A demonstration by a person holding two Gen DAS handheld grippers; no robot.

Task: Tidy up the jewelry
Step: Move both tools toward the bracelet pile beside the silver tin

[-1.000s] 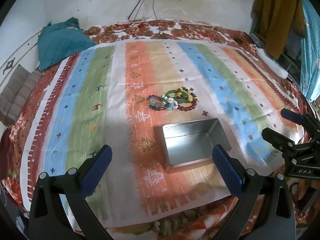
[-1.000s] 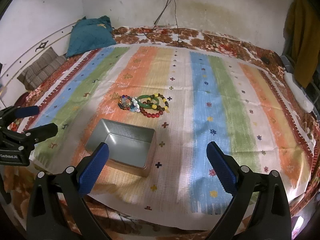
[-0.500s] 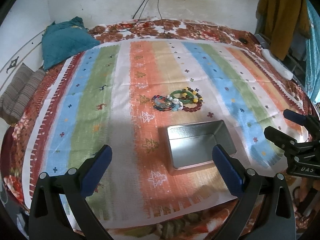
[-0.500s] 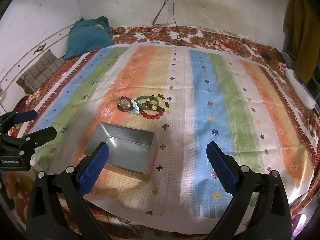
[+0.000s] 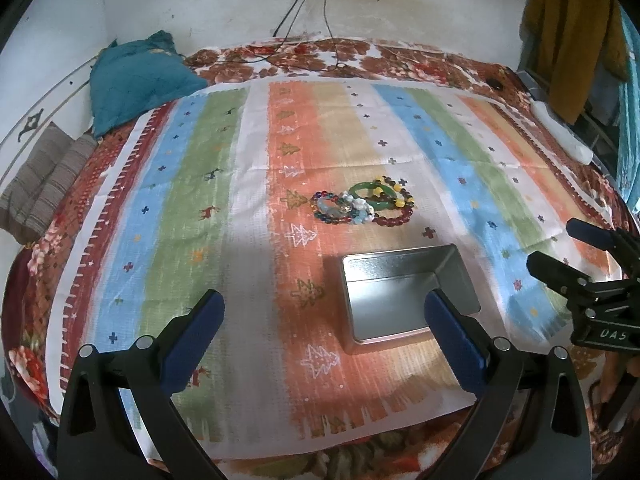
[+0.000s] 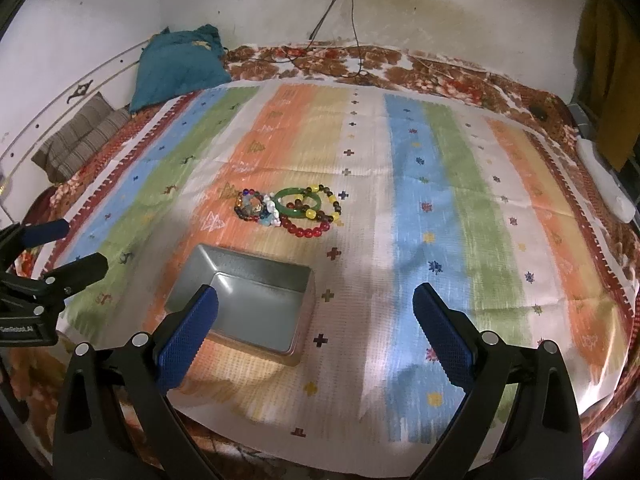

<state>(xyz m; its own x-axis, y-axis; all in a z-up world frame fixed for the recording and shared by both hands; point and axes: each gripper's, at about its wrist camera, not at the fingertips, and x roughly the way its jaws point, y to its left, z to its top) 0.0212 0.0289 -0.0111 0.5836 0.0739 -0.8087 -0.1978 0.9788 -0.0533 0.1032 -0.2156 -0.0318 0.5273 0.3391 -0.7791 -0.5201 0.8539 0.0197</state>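
Note:
A heap of bead bracelets (image 5: 362, 205) with a green bangle (image 5: 370, 194) lies on the striped cloth (image 5: 224, 184); it also shows in the right wrist view (image 6: 292, 212). An empty open metal tin (image 5: 404, 294) sits just in front of it, also in the right wrist view (image 6: 248, 304). My left gripper (image 5: 324, 336) is open and empty, hovering near the tin's near edge. My right gripper (image 6: 316, 332) is open and empty, to the right of the tin. Each gripper shows at the edge of the other's view.
The cloth covers a floral bedspread (image 5: 360, 56). A teal pillow (image 5: 132, 80) and a striped cushion (image 5: 40, 188) lie at the far left. Cables (image 5: 316, 12) hang from a wall socket. A mustard garment (image 5: 568, 36) hangs at right, above a white object (image 5: 562, 134).
Both grippers have moved forward over the bed, so the tin and bracelets sit nearer and lower in both views. Both stay open and empty.

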